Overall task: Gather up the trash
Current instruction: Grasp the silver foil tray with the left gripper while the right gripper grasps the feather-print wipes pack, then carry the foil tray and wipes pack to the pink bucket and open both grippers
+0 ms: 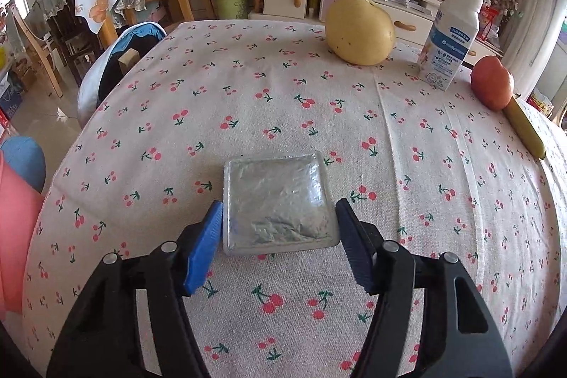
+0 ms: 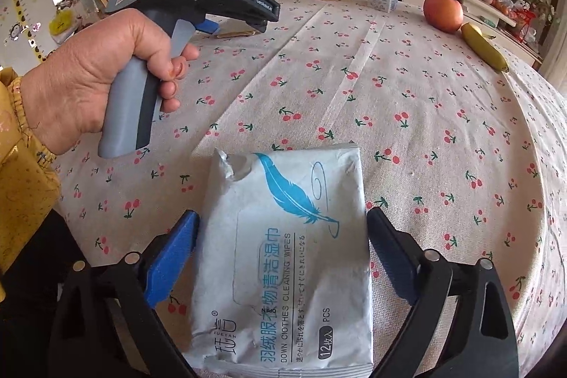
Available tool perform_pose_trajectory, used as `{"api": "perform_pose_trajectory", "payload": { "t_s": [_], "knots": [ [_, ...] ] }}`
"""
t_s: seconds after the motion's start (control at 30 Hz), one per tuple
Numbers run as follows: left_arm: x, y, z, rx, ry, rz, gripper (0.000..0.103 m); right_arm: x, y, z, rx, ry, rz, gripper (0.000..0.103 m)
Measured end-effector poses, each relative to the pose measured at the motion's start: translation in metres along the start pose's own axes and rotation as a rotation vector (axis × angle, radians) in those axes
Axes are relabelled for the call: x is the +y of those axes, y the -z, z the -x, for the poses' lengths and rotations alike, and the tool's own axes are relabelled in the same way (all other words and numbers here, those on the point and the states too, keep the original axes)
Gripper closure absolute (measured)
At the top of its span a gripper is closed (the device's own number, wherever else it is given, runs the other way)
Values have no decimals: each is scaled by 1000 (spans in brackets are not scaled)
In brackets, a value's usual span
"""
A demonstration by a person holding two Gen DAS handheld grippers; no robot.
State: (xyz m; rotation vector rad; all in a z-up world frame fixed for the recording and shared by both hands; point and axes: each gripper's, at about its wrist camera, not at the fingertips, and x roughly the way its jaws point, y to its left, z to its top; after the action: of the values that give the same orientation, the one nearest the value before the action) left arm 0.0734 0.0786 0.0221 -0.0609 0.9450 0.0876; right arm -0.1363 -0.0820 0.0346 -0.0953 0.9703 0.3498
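Left wrist view: your left gripper points down at a flat silver foil packet lying on the cherry-print cloth of the desk. The jaws stand on either side of the packet's near end; the left pad appears to touch its edge, the right pad sits just beside the other edge. They are partly open and nothing is clamped yet. The straddle suits a pinch across the packet's width, which I judge to be the step in hand. A yellow pomelo, a milk carton, a red apple and a banana stand well apart at the far edge; they look like food, not trash, and should stay.

Right wrist view: your right gripper hangs over a torn white wipes pouch, which lies flat on the desk between wide-open jaws. Neither pad presses on it; there are gaps on both sides. The pouch is opened at its upper corner, so it reads as the second trash item. Your left hand holds the other tool's grey handle, its nose aimed down at the cloth farther back.

Risk, in my judgement: both items are thin and flat, so pads may slide over them unless you dip lower before closing
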Motion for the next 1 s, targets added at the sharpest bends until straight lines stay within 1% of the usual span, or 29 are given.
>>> {"api": "perform_pose_trajectory", "payload": {
  "t_s": [0.17,0.27,0.63,0.73,0.87,1.0],
  "knots": [
    [11,10,18,-23,15,-5,38,-3,1,2,-32,12,-6,22],
    [20,19,33,-38,25,-13,38,-5,1,3,-47,2,-25,27],
    [65,65,87,-73,52,-43,38,-11,-1,6,-79,-8,-71,35],
    [76,72,97,-89,71,-32,38,-12,-3,5,-83,-4,-79,37],
    [89,76,101,-100,118,-4,38,-13,-6,6,-93,-7,-101,39],
    [94,76,104,-125,123,-13,38,-13,-9,5,-102,-2,-116,39]
  ]
}}
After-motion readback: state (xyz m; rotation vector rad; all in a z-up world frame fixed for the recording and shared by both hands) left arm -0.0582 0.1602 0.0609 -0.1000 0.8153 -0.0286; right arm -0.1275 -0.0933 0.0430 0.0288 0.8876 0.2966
